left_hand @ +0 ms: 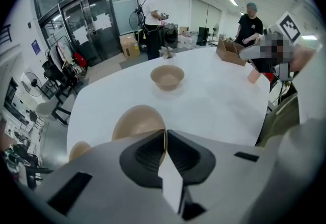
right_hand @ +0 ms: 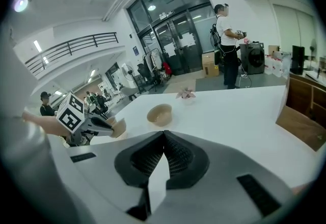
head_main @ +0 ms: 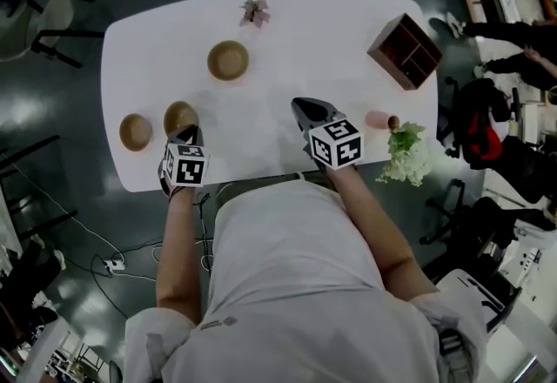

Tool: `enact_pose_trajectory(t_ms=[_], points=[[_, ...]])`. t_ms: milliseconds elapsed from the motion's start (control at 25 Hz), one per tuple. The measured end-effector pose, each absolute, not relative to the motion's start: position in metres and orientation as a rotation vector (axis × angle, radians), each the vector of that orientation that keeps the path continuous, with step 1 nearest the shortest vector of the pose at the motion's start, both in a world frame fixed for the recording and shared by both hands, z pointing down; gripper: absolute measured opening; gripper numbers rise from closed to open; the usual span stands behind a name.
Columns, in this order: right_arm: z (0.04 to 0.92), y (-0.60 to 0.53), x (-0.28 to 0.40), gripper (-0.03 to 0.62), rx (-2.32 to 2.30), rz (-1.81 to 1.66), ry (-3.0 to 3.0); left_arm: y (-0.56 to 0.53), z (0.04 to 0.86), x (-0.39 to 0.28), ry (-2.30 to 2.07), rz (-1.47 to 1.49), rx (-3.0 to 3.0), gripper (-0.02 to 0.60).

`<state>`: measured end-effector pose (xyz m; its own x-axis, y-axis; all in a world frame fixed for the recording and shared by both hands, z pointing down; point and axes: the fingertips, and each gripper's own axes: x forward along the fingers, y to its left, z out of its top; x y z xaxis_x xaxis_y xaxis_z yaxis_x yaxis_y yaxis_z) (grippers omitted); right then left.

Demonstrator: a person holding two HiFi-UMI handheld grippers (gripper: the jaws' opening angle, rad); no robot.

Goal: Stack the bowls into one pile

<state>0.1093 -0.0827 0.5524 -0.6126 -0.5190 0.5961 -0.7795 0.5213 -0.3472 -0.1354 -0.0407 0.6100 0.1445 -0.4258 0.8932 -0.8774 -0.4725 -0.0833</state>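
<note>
Three bowls lie unstacked on the table (head_main: pixel 287 33): near bowl (head_main: pixel 178 116) just beyond the left gripper (head_main: pixel 188 136) at its 12 o'clock, end bowl (head_main: pixel 135 131) at 9 o'clock, far bowl (head_main: pixel 228 60) at 1 o'clock. Both the left gripper and the right gripper (head_main: pixel 300 104), off at 3 o'clock, have their jaws pressed together on nothing. The left should probably spread its jaws first, straddle the near rim, pinch firmly, lift level, then lower centred into another bowl.

Left tool (head_main: pixel 189 132) and right tool (head_main: pixel 301 104) are both held out forward, jaws pressed together.
</note>
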Motion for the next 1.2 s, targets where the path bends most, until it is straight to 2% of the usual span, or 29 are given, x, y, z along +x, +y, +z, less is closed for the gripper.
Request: enact_pose_trajectory(t_ms=[560,1200], points=[[0.546,-0.080,0.122,0.008,1.138,0.873,-2.329,-0.111,0.560,-0.103,-1.267,1.265,2.150,0.021],[0.561,-0.065,0.158,0.008,1.297,0.969,-2.206,-0.164,0.569,-0.047,-1.115,1.274,2.311,0.021]])
